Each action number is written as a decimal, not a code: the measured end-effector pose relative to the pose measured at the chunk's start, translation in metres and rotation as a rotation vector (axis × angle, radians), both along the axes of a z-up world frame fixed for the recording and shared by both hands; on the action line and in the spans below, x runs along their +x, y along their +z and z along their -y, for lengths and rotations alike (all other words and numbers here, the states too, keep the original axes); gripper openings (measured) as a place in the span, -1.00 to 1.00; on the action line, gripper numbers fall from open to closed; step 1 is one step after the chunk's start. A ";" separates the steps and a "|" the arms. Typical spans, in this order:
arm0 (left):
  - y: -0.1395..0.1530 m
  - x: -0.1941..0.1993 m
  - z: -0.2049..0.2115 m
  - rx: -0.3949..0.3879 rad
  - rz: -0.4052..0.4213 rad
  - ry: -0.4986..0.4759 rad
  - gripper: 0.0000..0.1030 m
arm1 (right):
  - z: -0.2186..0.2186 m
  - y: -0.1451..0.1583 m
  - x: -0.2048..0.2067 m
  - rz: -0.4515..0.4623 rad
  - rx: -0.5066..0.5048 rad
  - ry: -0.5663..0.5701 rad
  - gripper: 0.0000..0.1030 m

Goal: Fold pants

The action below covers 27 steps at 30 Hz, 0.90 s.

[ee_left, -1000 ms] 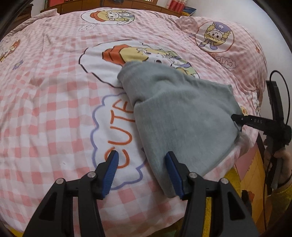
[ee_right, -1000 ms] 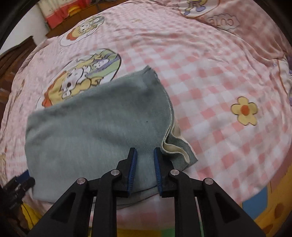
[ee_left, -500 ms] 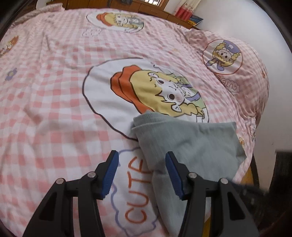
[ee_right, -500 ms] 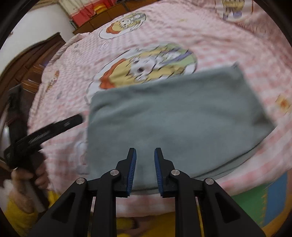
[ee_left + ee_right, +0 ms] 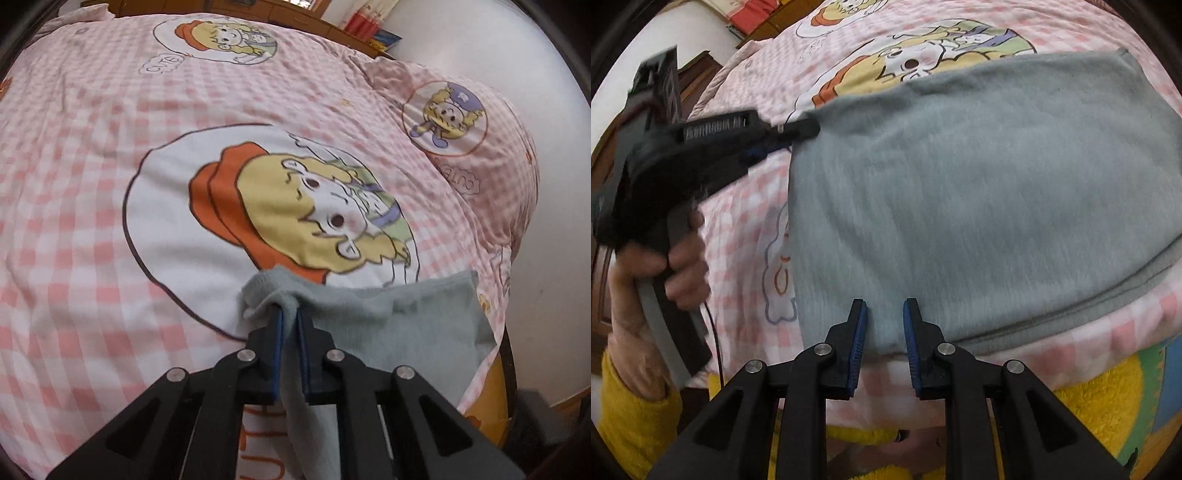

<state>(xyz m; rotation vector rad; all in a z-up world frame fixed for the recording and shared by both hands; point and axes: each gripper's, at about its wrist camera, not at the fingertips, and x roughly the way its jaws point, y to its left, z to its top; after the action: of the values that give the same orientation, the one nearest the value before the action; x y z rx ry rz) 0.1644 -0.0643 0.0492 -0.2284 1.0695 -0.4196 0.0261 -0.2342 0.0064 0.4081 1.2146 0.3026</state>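
- Pink checked bedcover (image 5: 92,206), cartoon prints; it carries everything.
- Grey pants (image 5: 979,192) lie folded on its near edge, flat except at one far corner.
- Your left gripper (image 5: 290,317): jaws have just closed, now clamped on that bunched corner.
- Your right gripper (image 5: 884,314): pads slightly apart over the pants' near edge; pressing or not, can't tell.

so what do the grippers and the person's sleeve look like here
Both are black plastic. The left gripper and right gripper have angular fingers with blue ribbed pads and silver pivot bolts. Seen from the right wrist, the left one has a pistol-style handle, grey trigger, pale lettering and a thin black cable. The sleeve is fuzzy yellow.
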 end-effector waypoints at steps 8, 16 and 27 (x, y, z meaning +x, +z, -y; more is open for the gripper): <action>0.016 0.000 -0.022 0.042 0.039 0.038 -0.98 | -0.004 0.011 -0.001 0.035 -0.031 0.059 -0.59; 0.031 -0.014 0.020 -0.036 0.079 -0.119 -0.75 | 0.020 0.023 0.031 0.078 -0.072 -0.027 -0.59; -0.028 0.010 0.016 0.010 -0.060 -0.047 -0.94 | 0.033 0.017 -0.003 0.088 -0.053 0.028 -0.59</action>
<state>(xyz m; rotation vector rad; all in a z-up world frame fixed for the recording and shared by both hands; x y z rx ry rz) 0.1743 -0.0799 0.0216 -0.2080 1.1369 -0.4517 0.0229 -0.2676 0.0230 0.3288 1.1405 0.3090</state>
